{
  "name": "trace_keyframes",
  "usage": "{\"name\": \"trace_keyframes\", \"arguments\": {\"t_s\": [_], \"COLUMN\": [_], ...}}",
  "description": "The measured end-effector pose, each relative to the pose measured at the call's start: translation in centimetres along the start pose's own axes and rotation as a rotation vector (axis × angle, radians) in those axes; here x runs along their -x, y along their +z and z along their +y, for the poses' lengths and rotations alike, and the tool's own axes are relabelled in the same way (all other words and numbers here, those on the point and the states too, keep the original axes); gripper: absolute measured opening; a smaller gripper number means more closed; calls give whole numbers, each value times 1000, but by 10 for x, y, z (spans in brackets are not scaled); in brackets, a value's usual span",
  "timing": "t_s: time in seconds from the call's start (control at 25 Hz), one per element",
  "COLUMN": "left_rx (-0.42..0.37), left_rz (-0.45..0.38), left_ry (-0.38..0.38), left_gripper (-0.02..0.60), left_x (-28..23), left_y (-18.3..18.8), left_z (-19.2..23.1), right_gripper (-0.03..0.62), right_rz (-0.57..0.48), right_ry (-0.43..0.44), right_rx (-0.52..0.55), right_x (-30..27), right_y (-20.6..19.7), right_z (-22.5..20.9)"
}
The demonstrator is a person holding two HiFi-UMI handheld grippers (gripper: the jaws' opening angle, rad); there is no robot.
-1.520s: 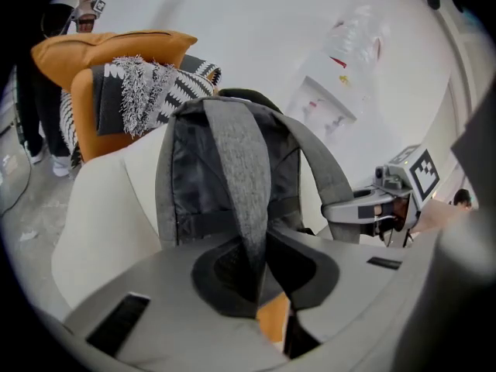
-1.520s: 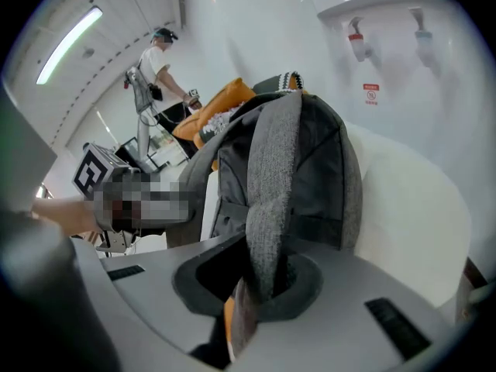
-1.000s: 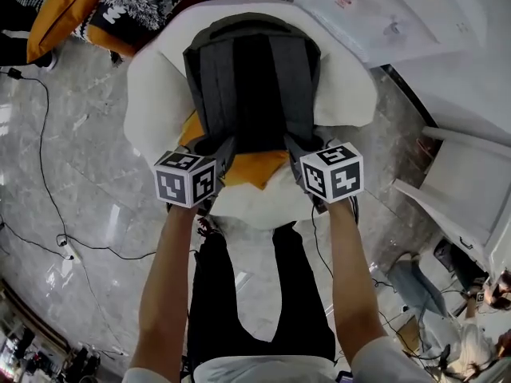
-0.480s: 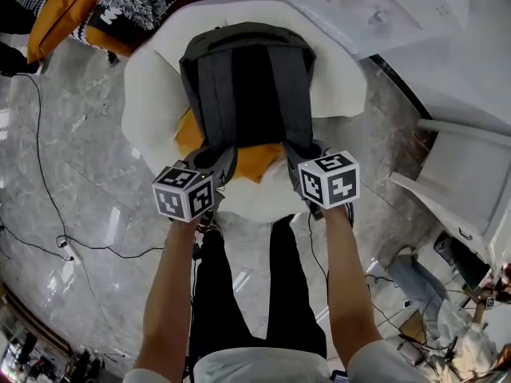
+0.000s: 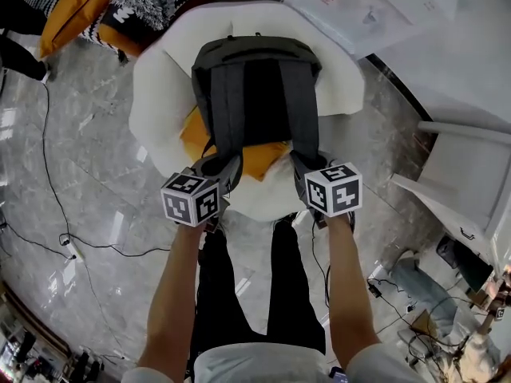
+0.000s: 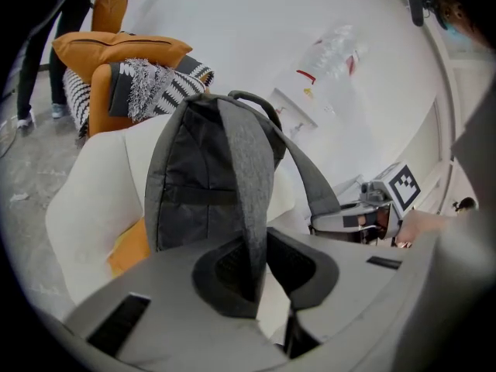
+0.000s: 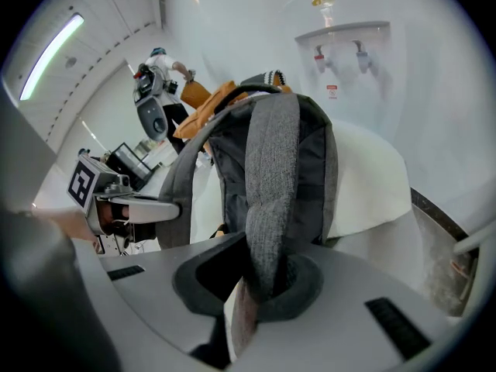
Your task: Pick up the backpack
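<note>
A dark grey backpack (image 5: pixel 255 94) stands against the back of a white armchair (image 5: pixel 156 102), its strap side toward me. An orange cushion (image 5: pixel 259 159) lies under it. My left gripper (image 5: pixel 222 168) is shut on the left shoulder strap (image 6: pixel 246 177), which runs taut from the jaws (image 6: pixel 252 273) up to the backpack's top. My right gripper (image 5: pixel 307 166) is shut on the right shoulder strap (image 7: pixel 273 169), pinched between its pads (image 7: pixel 260 281). Both grippers hang at the chair's front edge, one at each side of the cushion.
Orange and black-and-white patterned cushions (image 5: pixel 80 6) lie at the top left. Cables (image 5: pixel 48 174) trail over the marble floor on the left. White furniture (image 5: pixel 471 174) stands on the right. A water dispenser (image 7: pixel 341 45) is behind the chair, and a person (image 7: pixel 159 76) stands far off.
Both grippers have drawn back toward me with the straps in them. The straps now stretch longer and straighter, and the backpack has come a little forward on the seat.
</note>
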State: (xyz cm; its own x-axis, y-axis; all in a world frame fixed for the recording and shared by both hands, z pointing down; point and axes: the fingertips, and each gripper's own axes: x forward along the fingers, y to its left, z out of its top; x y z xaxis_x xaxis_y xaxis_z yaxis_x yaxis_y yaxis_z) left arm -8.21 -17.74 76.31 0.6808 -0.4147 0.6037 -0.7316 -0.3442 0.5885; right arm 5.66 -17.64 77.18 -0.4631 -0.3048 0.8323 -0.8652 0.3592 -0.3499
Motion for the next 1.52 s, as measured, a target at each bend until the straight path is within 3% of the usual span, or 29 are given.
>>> {"name": "trace_keyframes", "arguments": {"t_s": [0.36, 0.6, 1.08, 1.52], "left_rx": [-6, -30, -51, -34], "left_rz": [28, 58, 75, 80], "left_ry": [-32, -52, -62, -65], "left_gripper": [46, 44, 46, 46], "left_x": [16, 33, 56, 76], "left_y": [-18, -25, -26, -30], "left_z": [-38, -57, -88, -106], "right_gripper": [32, 32, 32, 32], "right_rz": [2, 16, -22, -24], "right_ry": [11, 9, 53, 78], "right_rx": [-44, -20, 67, 73], "right_x": [35, 62, 104, 128], "right_y": [-27, -37, -24, -21], "right_z": [16, 27, 51, 74]}}
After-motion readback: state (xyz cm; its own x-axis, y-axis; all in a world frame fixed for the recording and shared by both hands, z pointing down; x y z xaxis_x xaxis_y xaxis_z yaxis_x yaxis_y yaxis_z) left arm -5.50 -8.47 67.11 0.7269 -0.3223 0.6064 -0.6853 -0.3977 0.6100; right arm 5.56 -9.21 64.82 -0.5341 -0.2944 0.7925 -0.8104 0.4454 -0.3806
